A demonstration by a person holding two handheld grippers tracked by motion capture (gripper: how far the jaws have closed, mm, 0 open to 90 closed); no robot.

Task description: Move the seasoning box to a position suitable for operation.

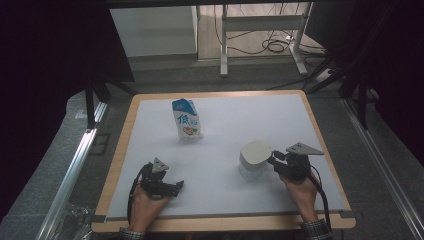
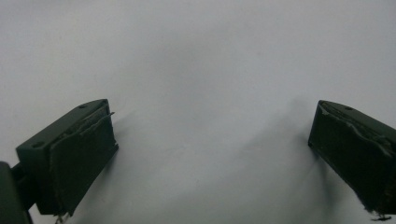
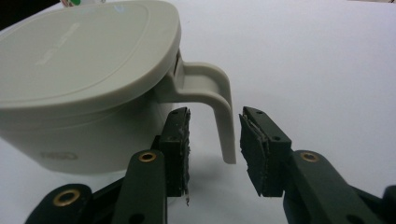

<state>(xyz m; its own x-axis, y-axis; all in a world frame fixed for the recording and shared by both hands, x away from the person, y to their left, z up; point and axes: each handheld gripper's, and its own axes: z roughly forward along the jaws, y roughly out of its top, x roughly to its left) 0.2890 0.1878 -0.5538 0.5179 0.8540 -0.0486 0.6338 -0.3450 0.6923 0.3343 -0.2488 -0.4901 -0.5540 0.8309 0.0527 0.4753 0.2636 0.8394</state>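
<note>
A pale grey-white lidded jug [image 1: 254,159] stands on the white mat [image 1: 225,125], right of the middle. In the right gripper view the jug [image 3: 84,70] shows its curved handle [image 3: 223,107]. My right gripper [image 3: 214,123] is open, with one jaw on each side of that handle and a small gap on both sides. From above, the right gripper [image 1: 272,160] points left at the jug's right side. My left gripper [image 1: 177,186] rests low at the front left. Its jaws stand wide apart, so the left gripper [image 2: 210,140] is open over bare mat.
A blue and white milk carton [image 1: 187,120] stands upright behind the middle of the mat, well away from both grippers. The mat lies on a wooden table [image 1: 117,165] with a narrow rim. Beyond the table are a desk frame and cables on the floor.
</note>
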